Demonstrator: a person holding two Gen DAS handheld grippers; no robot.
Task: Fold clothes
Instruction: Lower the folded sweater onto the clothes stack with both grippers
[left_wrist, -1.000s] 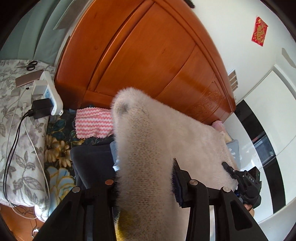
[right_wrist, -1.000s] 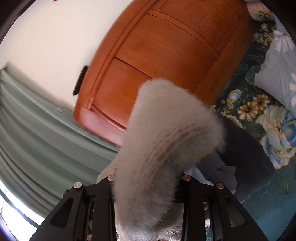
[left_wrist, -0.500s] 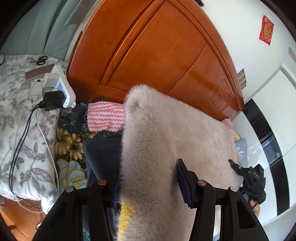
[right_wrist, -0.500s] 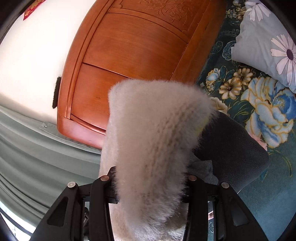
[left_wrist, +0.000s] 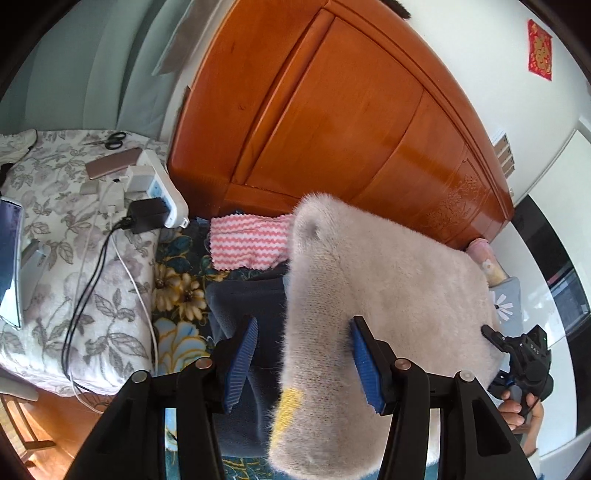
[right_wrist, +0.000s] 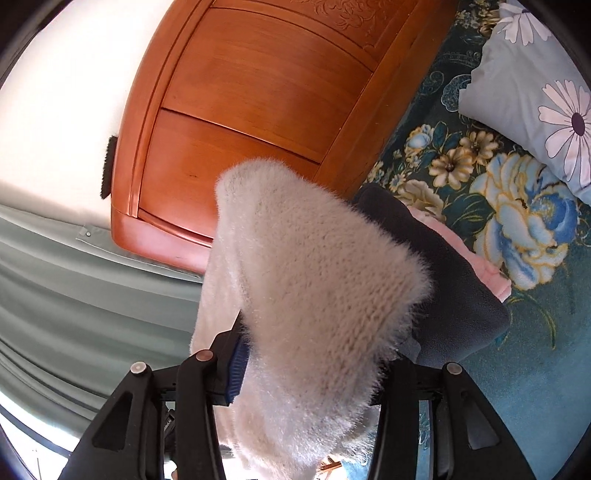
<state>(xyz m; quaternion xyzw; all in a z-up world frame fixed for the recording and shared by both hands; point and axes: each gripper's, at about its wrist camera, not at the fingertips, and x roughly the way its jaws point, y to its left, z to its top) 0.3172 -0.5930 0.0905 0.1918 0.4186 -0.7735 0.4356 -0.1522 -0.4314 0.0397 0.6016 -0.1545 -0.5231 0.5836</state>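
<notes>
A fluffy cream knitted sweater (left_wrist: 388, 295) hangs stretched between my two grippers above the bed. My left gripper (left_wrist: 303, 362) is open: its left blue pad (left_wrist: 240, 363) stands clear of the sweater, which rests against the right pad. The sweater (right_wrist: 314, 295) also fills the right wrist view, where my right gripper (right_wrist: 310, 369) holds it; its right finger is hidden by the fabric. A dark navy garment (left_wrist: 247, 306) lies on the bed below the sweater, also shown in the right wrist view (right_wrist: 450, 280). The right gripper's body (left_wrist: 524, 358) shows at the sweater's far edge.
A wooden headboard (left_wrist: 332, 122) stands behind. A pink-and-white zigzag cloth (left_wrist: 247, 243) and a pink garment (right_wrist: 476, 258) lie on the floral bedspread (right_wrist: 517, 221). A power strip with cables (left_wrist: 155, 192), a phone and scissors sit on the left. A daisy pillow (right_wrist: 535, 81) lies at right.
My left gripper's jaws have opened; the left pad has come away from the sweater. Both grippers have carried the sweater lower toward the dark garment.
</notes>
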